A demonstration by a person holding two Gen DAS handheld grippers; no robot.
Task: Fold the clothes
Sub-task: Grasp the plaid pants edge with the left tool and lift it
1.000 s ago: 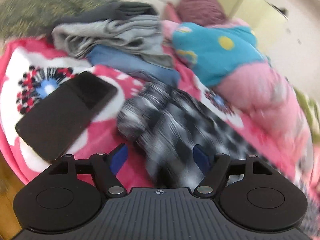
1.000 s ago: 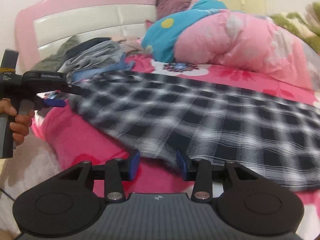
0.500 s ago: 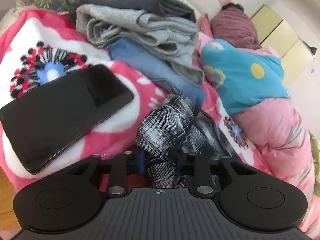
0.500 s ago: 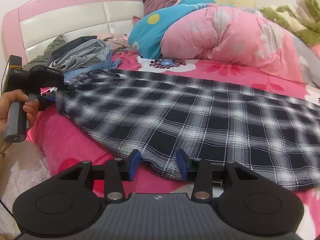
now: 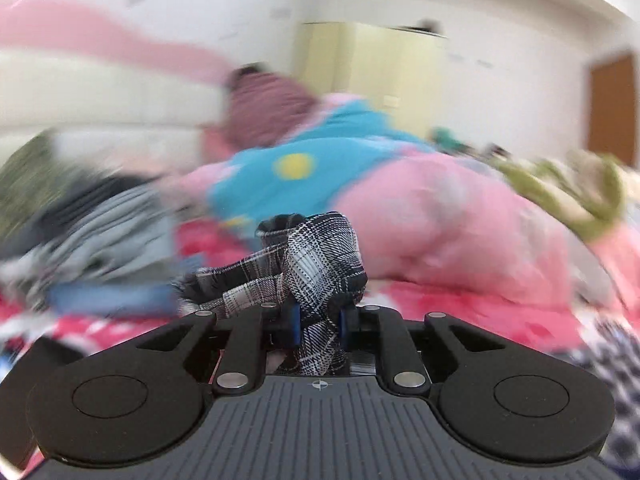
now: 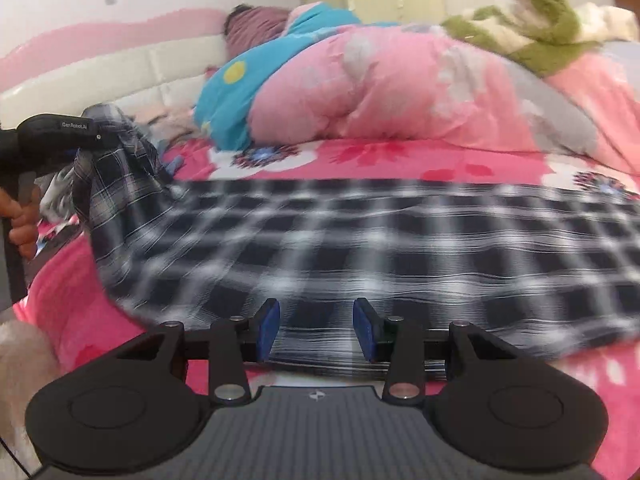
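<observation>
At the bed's (image 6: pixel 120 320) left edge our left gripper (image 5: pixel 316 322), jaws just closed, pinches a bunched corner of the plaid garment (image 6: pixel 360 248) and holds it raised. The rest lies spread across the bed. Near the front edge, our right gripper (image 6: pixel 316 330) stands half open over the hem, gripping nothing.

One plaid garment (image 6: pixel 360 248), two grippers

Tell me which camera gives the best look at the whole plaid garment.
The right wrist view: the plaid garment lies spread across the pink bedsheet, one end lifted by the left claw. The left wrist view shows only a bunched corner pinched between that claw's pads.
</observation>
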